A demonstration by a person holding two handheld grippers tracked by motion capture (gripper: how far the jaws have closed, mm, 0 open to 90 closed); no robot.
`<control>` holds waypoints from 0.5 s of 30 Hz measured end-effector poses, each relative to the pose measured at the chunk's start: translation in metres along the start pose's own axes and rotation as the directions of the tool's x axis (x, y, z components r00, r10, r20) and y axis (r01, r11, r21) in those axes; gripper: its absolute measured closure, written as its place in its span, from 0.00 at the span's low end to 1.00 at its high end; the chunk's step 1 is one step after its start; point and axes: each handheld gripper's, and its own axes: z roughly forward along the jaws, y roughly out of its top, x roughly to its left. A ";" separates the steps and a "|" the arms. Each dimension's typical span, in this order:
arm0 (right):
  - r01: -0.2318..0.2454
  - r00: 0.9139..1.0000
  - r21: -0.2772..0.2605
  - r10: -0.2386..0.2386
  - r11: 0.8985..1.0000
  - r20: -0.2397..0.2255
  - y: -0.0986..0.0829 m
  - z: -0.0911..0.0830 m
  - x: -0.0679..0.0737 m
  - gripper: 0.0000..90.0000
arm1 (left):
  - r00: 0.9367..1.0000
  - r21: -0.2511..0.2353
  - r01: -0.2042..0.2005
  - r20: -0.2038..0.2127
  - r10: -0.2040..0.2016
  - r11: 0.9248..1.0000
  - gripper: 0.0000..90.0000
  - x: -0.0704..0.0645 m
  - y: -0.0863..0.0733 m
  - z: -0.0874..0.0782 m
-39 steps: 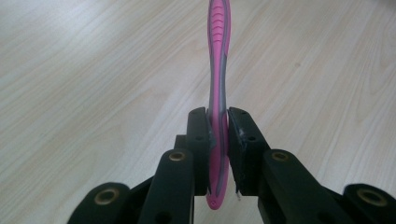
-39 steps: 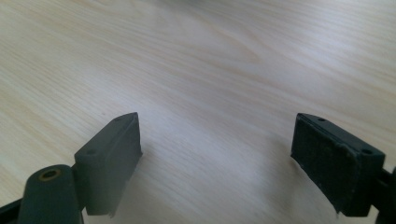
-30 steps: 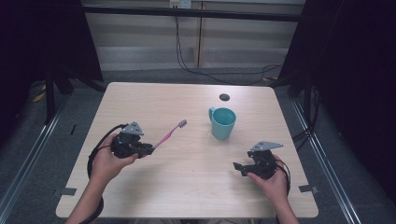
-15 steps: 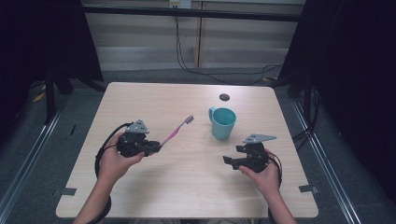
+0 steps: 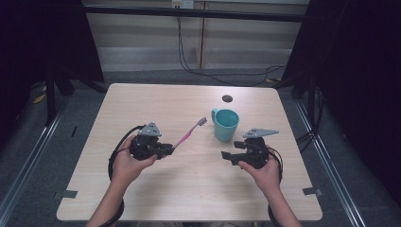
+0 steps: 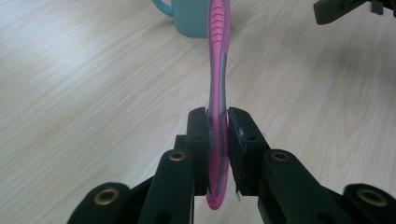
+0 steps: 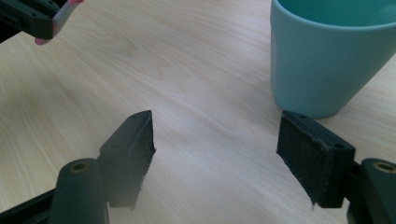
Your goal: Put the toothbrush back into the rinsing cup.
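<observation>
In the high view, a pink toothbrush [image 5: 189, 134] is being held by its handle end in the left hand-held gripper [image 5: 163, 150], raised off the pale wooden surface [image 5: 156, 104] and slanted so that its bristle head is pointing toward the teal cup [image 5: 225, 125]. The cup is standing upright right of centre, and the right hand-held gripper [image 5: 229, 155] is being held low just in front of it, apart from it. A small dark disc [image 5: 227, 98] is lying beyond the cup, well clear of the work.

In the left gripper view, the toothbrush [image 6: 218, 84] is being pinched flat between the pressed-together jaws, its shaft running straight ahead toward the cup [image 6: 191, 18]. The carrying step is judged to be in hand; next, the head must be lifted over the rim and tipped down into the cup.

In the right gripper view, the jaws are being held spread wide with nothing between them, the cup [image 7: 327, 60] just ahead to one side. Nothing is judged to be blocking the path, though the cup could be tipped by a low approach.
</observation>
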 end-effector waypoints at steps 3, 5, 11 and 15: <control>-0.004 1.000 -0.005 0.004 1.000 -0.005 0.004 0.001 0.000 0.31 | 1.000 -0.011 -0.006 0.004 0.006 1.000 0.88 -0.003 0.003 0.005; -0.004 1.000 -0.008 0.004 1.000 -0.010 0.007 0.001 0.002 0.31 | 1.000 -0.015 -0.009 0.003 0.009 1.000 0.88 -0.004 0.003 0.007; 0.019 1.000 -0.017 -0.019 1.000 -0.014 0.016 0.003 0.008 0.33 | 1.000 -0.013 -0.002 0.011 0.002 1.000 0.88 -0.008 0.007 0.015; 0.022 0.999 -0.026 -0.023 0.999 -0.026 0.022 0.005 0.011 0.33 | 1.000 -0.019 -0.004 0.011 0.004 1.000 0.88 -0.010 0.008 0.018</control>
